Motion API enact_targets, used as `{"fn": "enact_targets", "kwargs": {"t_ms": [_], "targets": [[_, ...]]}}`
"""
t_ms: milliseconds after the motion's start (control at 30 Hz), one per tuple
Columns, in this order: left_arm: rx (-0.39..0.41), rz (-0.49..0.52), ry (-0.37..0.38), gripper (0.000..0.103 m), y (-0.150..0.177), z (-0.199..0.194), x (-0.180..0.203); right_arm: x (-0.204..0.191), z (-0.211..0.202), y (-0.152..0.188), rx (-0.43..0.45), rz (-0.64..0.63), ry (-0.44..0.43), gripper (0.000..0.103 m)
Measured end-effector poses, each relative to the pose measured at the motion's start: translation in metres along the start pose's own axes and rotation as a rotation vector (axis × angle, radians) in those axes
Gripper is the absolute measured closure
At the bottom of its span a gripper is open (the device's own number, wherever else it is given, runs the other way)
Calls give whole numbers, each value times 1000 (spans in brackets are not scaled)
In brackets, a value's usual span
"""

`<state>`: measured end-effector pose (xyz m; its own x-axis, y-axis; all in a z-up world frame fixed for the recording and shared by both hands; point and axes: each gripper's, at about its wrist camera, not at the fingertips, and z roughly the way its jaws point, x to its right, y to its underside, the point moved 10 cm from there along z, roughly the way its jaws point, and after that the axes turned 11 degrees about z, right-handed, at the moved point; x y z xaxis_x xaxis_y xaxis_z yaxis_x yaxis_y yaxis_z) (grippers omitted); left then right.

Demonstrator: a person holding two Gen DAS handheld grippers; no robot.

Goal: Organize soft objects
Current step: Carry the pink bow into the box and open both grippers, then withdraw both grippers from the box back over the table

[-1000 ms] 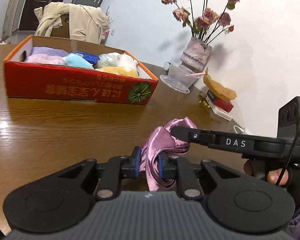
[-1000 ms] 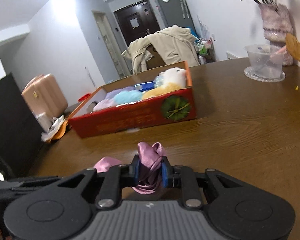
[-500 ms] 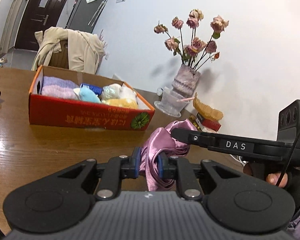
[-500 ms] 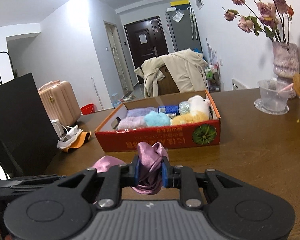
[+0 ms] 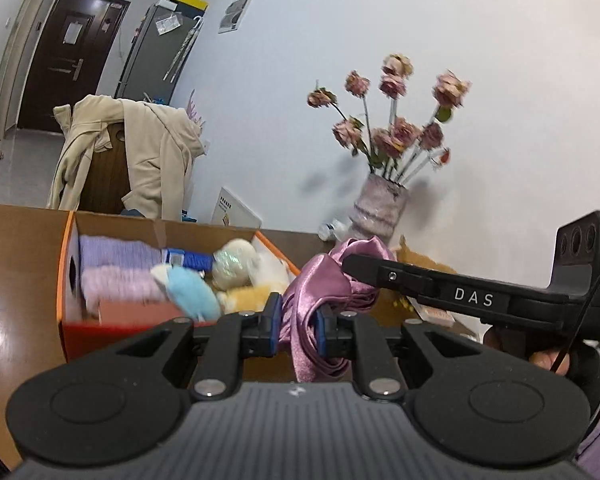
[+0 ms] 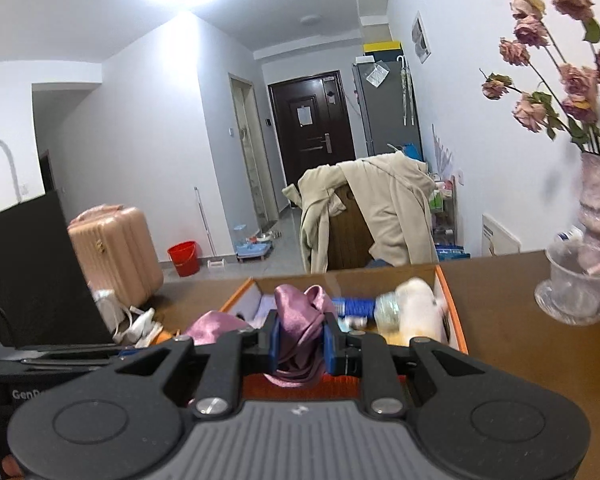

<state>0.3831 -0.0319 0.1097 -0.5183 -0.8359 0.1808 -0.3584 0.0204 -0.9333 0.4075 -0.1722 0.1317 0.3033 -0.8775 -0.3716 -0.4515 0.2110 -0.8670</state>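
Left wrist view. My left gripper (image 5: 297,330) is clamped on a pink satin cloth (image 5: 320,284) — the blue pads are pressed against the fabric from both sides, with folds bunched above them and a tail hanging below. My right gripper (image 5: 350,260) enters from the right of this view, its black finger reaching into the upper folds of the same cloth. Behind the cloth stands a red cardboard box (image 5: 66,280) on the wooden table (image 5: 4,320). The box holds folded lilac towels (image 5: 116,268), a light blue plush (image 5: 192,292), a white plush (image 5: 236,260) and a yellow plush (image 5: 248,296), packed side by side. A vase of dried roses (image 5: 380,208) stands near the wall, right of the box.

Right wrist view. My right gripper (image 6: 300,338) is likewise closed on the satin cloth (image 6: 300,316), which fills the narrow gap between the pads; one fold trails off to the left. The cloth is held in the air between both grippers, just in front of the box (image 6: 454,316) and level with its opening. A clear plastic cup (image 6: 576,284) stands on the table to the right, well apart from the box. A chair draped with a beige coat (image 6: 384,208) stands beyond the table's far edge.
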Motion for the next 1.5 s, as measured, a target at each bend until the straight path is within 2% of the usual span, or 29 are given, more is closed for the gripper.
{"fn": "enact_targets", "kwargs": {"t_ms": [133,333,500,600,667,767,867,933,1000,1067,1133,1267,1400,1467,1500], "targets": [[-3,-49,-1,86,-14,31,-30,8,38,-18,0,19,6,83],[-34,-112,-3,86,-10,74,-65,33,90,-20,-35,76,36,83],[-97,-170,-23,86,20,110,-95,56,129,1,-115,133,64,83],[-182,-181,-93,86,47,131,-113,67,150,28,-177,122,104,83],[-168,-160,-104,85,50,132,-116,70,158,42,-194,101,114,82],[-167,-167,-116,81,50,132,-118,63,155,47,-194,27,149,82],[-173,-137,-151,75,50,133,-114,53,152,53,-242,-72,176,82],[-183,-121,-199,57,48,129,-114,55,151,57,-283,-37,148,80],[-169,-123,-217,54,43,120,-113,59,148,57,-294,28,117,77],[-159,-129,-219,53,37,110,-112,60,143,53,-292,54,110,70],[-146,-105,-235,51,30,97,-108,56,129,42,-256,49,107,62],[-112,-71,-253,46,12,69,-98,43,96,14,-170,13,105,54],[-90,-25,-239,32,-1,40,-80,31,58,-9,-92,-19,111,46],[-88,10,-267,29,2,24,-72,25,36,-17,-49,-37,113,36],[-84,28,-289,25,4,15,-69,23,26,-19,-26,-47,117,24]]}}
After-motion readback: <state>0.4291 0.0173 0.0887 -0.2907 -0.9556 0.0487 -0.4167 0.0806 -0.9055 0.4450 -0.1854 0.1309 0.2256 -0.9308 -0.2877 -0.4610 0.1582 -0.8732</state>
